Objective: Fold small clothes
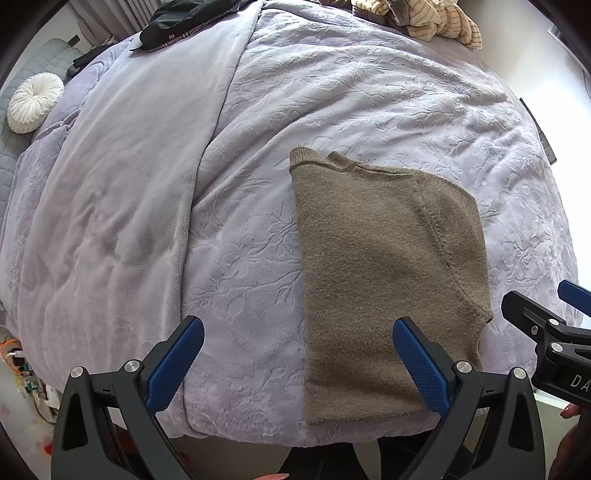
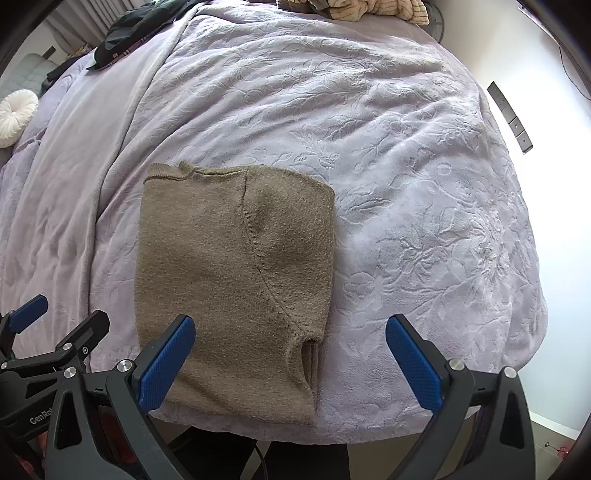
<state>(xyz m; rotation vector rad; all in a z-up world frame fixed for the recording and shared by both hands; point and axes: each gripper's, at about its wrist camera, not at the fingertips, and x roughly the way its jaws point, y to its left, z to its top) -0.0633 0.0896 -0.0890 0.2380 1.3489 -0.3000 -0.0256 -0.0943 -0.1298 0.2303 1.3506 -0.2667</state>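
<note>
A folded brown knit sweater (image 1: 388, 280) lies flat on the lavender embossed blanket (image 1: 351, 110) that covers the bed, close to the bed's near edge. In the left wrist view it fills the lower centre-right of the frame; in the right wrist view the sweater (image 2: 229, 280) sits lower centre-left. Its long axis runs from the bottom of the frame toward the top, with the ribbed collar end at the far, upper end and the bottom edge nearest the cameras. A curved sleeve seam runs down its right part, and in the right wrist view a small folded opening shows at its lower right.

The left gripper (image 1: 297, 363) has its jaws spread wide and holds nothing; its right blue finger overlaps the sweater's lower right part in the picture, though contact cannot be told. The right gripper (image 2: 290, 363) is likewise spread wide and empty, its left finger over the sweater's lower left corner.

At the upper left of the left wrist view lie a round white cushion (image 1: 35, 101) and a dark garment (image 1: 184, 18); a striped beige cloth heap (image 1: 424, 18) lies at the top right.
</note>
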